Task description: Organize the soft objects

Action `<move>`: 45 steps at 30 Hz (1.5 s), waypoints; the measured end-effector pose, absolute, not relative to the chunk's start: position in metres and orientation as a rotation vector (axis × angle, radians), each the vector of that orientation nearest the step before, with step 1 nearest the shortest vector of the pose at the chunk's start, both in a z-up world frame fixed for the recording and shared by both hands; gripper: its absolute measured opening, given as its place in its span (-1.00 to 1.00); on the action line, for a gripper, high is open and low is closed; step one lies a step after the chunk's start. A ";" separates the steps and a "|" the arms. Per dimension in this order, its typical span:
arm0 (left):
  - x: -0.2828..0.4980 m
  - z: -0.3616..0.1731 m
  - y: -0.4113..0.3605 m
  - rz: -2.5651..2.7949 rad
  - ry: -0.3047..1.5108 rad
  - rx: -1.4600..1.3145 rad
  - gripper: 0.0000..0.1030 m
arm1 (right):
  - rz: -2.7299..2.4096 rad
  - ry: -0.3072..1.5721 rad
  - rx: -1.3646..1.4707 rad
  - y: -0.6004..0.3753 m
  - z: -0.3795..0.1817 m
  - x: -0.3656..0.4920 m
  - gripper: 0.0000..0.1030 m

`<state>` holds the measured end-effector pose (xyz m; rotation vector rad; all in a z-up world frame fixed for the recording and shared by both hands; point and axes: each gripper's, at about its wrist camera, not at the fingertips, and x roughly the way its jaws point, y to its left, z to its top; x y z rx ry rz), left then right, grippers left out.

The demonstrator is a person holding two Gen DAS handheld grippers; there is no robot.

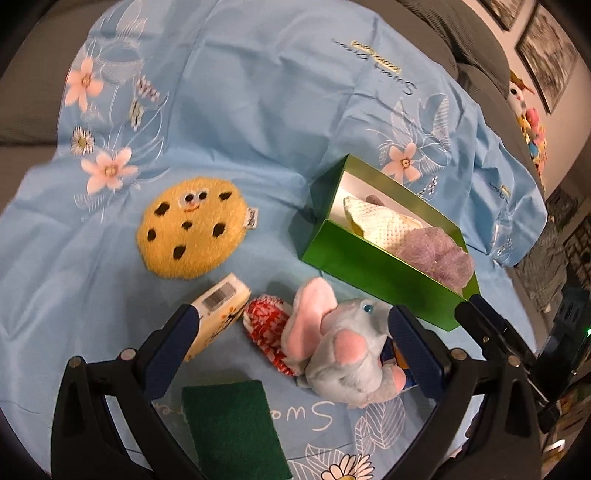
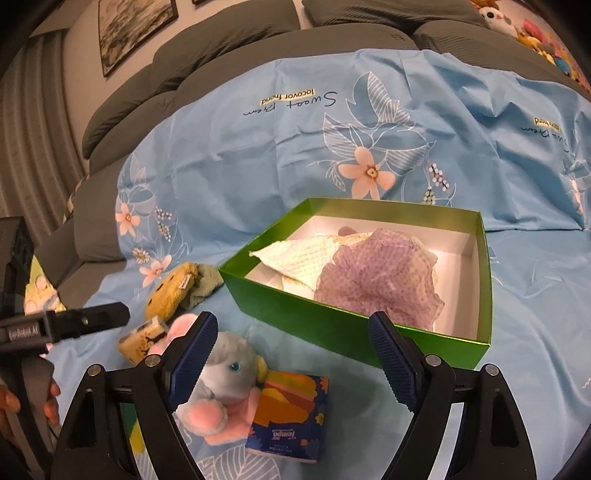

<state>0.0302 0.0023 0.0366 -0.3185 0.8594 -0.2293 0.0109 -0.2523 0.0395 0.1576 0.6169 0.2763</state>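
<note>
Blue-padded left gripper [image 1: 291, 326], jaws spread wide, straddles the plush elephant [image 1: 343, 354] on the blue sheet [image 1: 240, 110] without clamping it; the green box [image 1: 373, 266] lies just beyond. From the right wrist, the right gripper [image 2: 291, 339] also gapes wide and holds nothing, its left finger [image 2: 192, 354] overlapping the elephant [image 2: 225, 373] beside a tissue pack [image 2: 288, 413].

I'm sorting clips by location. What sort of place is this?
Probably a home living room. A grey sofa stands behind the work area, framed pictures hang on the wall, and a floral blue sheet is spread under the green box and toys.
</note>
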 end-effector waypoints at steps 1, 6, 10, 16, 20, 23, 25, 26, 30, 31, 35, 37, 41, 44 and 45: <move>0.030 0.036 0.004 -0.228 0.867 -0.323 0.98 | 0.282 0.621 0.157 -0.253 0.039 0.010 0.63; 0.029 0.033 0.007 -0.212 0.891 -0.305 0.98 | 0.311 0.625 0.126 -0.253 0.039 0.006 0.63; 0.028 0.030 0.003 -0.205 0.907 -0.262 0.98 | 0.331 0.624 0.076 -0.247 0.039 -0.002 0.63; 0.023 0.030 -0.007 -0.215 0.901 -0.188 0.98 | 0.357 0.613 0.059 -0.240 0.040 -0.011 0.63; 0.016 0.032 -0.006 -0.216 0.890 -0.175 0.98 | 0.383 0.600 0.048 -0.230 0.042 -0.020 0.63; 0.009 0.033 0.000 -0.210 0.882 -0.162 0.98 | 0.419 0.592 0.053 -0.220 0.041 -0.031 0.63; 0.004 0.033 0.004 -0.206 0.880 -0.155 0.98 | 0.451 0.589 0.059 -0.213 0.038 -0.038 0.63; 0.001 0.033 0.004 -0.203 0.880 -0.152 0.98 | 0.479 0.588 0.057 -0.207 0.036 -0.044 0.63; -0.007 0.029 0.008 -0.195 0.896 -0.122 0.98 | 0.577 0.588 0.008 -0.183 0.030 -0.062 0.63; -0.009 0.027 0.009 -0.197 0.906 -0.111 0.98 | 0.597 0.587 -0.007 -0.178 0.028 -0.066 0.63; -0.012 0.015 0.014 -0.211 0.967 -0.097 0.98 | 0.715 0.617 -0.061 -0.152 0.020 -0.073 0.63; -0.012 0.006 0.019 -0.215 1.012 -0.117 0.97 | 0.752 0.647 -0.101 -0.139 0.012 -0.074 0.63; -0.011 -0.007 0.028 -0.229 1.073 -0.168 0.96 | 0.782 0.706 -0.143 -0.125 -0.002 -0.071 0.63; -0.012 -0.012 0.030 -0.226 1.090 -0.175 0.95 | 0.788 0.750 -0.127 -0.120 -0.011 -0.064 0.63; -0.012 -0.013 0.031 -0.227 1.090 -0.177 0.93 | 0.788 0.757 -0.125 -0.118 -0.013 -0.063 0.63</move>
